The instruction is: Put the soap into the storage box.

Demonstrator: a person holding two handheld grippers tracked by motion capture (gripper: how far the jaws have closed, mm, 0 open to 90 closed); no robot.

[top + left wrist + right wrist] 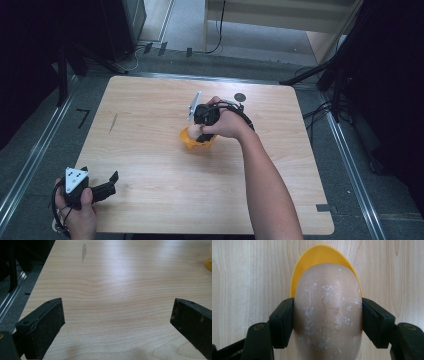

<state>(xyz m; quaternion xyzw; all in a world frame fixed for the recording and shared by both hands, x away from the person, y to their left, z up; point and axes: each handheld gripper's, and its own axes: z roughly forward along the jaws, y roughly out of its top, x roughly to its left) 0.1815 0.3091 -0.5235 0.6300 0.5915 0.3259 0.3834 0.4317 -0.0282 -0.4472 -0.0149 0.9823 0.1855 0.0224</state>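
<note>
Right gripper (327,322), fingers clenched on an egg (327,312), holds it over the yellow cup (322,255), not yet released; left gripper (117,322) idles, fingers spread.

The right gripper (200,131) pointed steeply down over the middle of the surface (150,165), its jaws closed on the sides of an egg (327,312). The right hand (226,122) wrapped the gripper's body, and the bare forearm ran back to the near edge of the surface. The left gripper (112,181) lay low at the near left corner, aimed across the surface, jaws spread wide with nothing between them. The left hand (77,210) gripped it from behind
</note>
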